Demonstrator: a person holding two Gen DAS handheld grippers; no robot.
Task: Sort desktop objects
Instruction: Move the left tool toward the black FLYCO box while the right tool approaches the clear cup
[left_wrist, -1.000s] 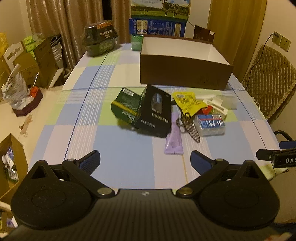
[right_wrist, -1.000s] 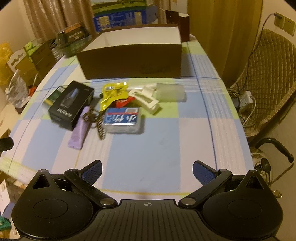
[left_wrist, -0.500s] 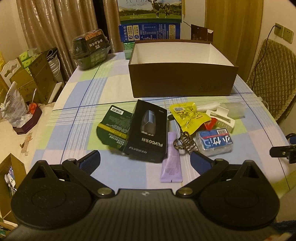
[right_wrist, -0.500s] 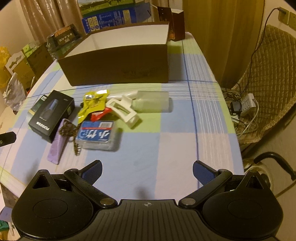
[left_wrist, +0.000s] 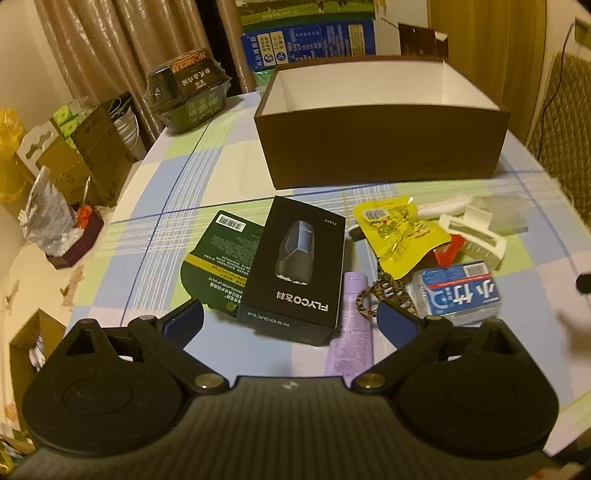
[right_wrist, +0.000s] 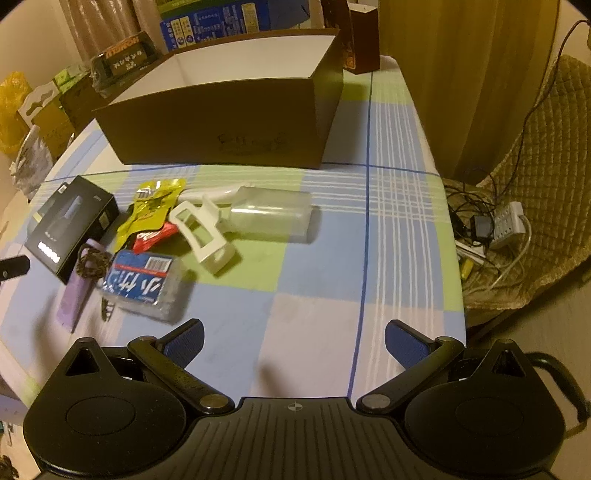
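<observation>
Left wrist: black box (left_wrist: 295, 266) just ahead of open tool (left_wrist: 291, 323).

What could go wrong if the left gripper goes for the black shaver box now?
The black shaver box lies partly on the green packet and beside the purple tube, so the open left gripper could drag either along. The leopard hair clip also sits close to its right finger and may snag.

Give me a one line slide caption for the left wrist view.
Open left gripper hovers before a black shaver box amid desktop clutter, brown cardboard box waiting behind.
</observation>
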